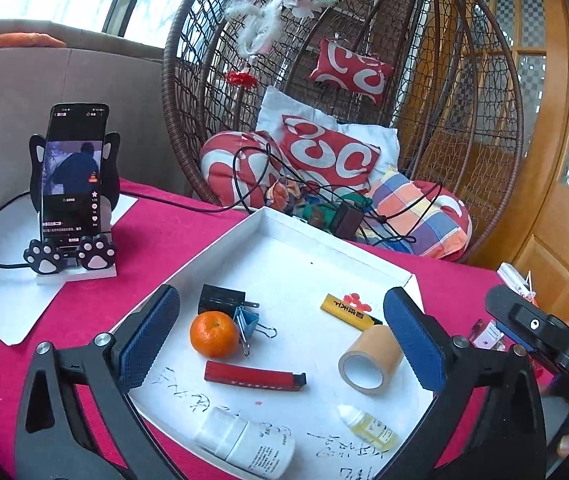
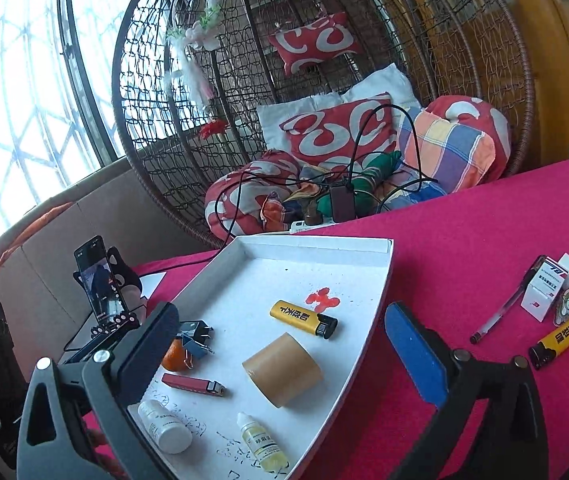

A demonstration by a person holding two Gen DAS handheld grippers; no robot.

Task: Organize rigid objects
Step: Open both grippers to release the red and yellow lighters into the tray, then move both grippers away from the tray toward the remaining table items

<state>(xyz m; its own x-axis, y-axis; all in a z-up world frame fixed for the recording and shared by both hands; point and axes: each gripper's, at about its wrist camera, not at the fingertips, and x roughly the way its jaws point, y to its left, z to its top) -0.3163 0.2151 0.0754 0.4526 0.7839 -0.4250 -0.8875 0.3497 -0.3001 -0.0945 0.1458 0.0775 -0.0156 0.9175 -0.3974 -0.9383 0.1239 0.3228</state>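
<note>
A white tray (image 1: 268,224) sits on the pink tablecloth. In it lie an orange (image 1: 214,334), a black plug (image 1: 220,300), a blue binder clip (image 1: 246,326), a red utility knife (image 1: 254,377), a yellow lighter (image 1: 348,311), a brown tape roll (image 1: 370,360), a white bottle (image 1: 244,444) and a small dropper bottle (image 1: 368,426). My left gripper (image 1: 280,344) is open and empty over the tray. My right gripper (image 2: 280,356) is open and empty above the tray's right side. Right of the tray (image 2: 380,280) lie a second yellow lighter (image 2: 560,340), a pen (image 2: 504,312) and a small white box (image 2: 544,288).
A phone on a cat-paw stand (image 1: 72,196) stands on white paper at the table's left, with a cable. A wicker hanging chair (image 1: 364,100) full of cushions and cables sits behind the table. A wooden door (image 1: 556,140) is at the right.
</note>
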